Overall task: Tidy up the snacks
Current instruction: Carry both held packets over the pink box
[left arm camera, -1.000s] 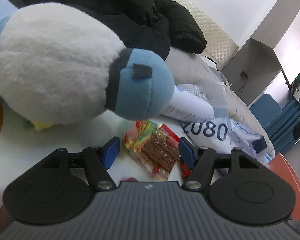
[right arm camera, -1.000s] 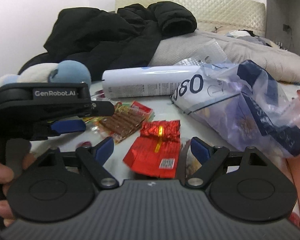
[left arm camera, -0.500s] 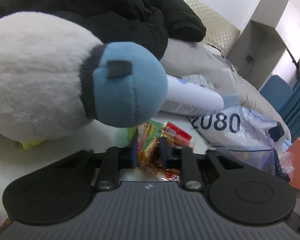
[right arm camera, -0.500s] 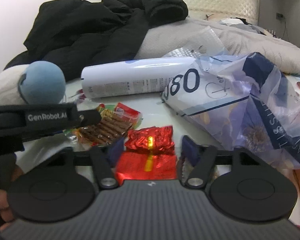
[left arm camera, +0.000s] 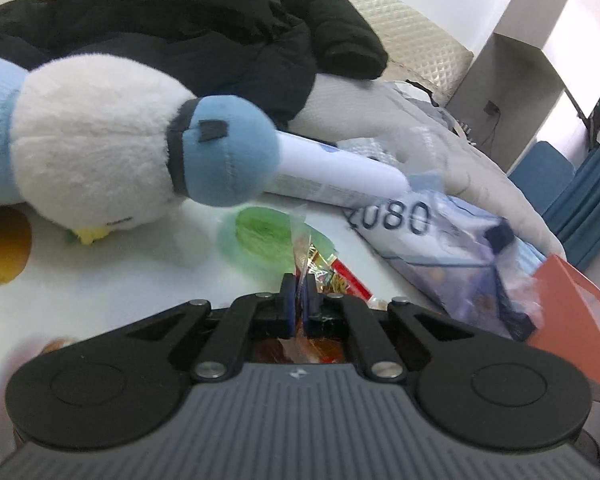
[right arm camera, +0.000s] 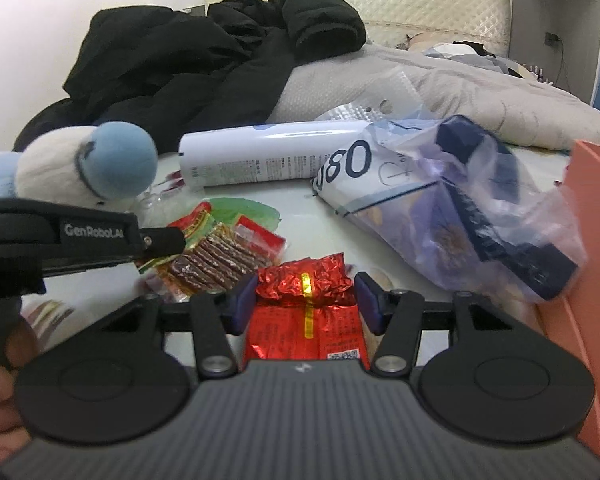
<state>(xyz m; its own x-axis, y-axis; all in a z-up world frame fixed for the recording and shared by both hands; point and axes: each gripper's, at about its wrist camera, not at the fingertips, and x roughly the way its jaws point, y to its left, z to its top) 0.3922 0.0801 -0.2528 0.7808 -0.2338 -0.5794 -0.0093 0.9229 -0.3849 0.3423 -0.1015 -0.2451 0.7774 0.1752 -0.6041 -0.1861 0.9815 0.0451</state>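
My left gripper [left arm camera: 299,304] is shut on the clear edge of a snack packet of brown sticks [left arm camera: 324,280], held just above the white table; the packet also shows in the right wrist view [right arm camera: 216,258], with the left gripper [right arm camera: 156,246] at its left end. My right gripper [right arm camera: 305,300] has closed on both sides of a red foil snack packet [right arm camera: 305,280], its blue pads [right arm camera: 246,300] touching the packet's edges.
A blue and white plush toy [left arm camera: 112,152] lies at the left. A white tube [right arm camera: 268,156] and a plastic bag marked 2080 [right arm camera: 440,200] lie behind the snacks. An orange box [right arm camera: 592,280] stands at the right. Black jackets [right arm camera: 204,64] are piled on the bed behind.
My left gripper closed on the stick packet and lifted it slightly. My right gripper moved forward and closed around the red foil packet.
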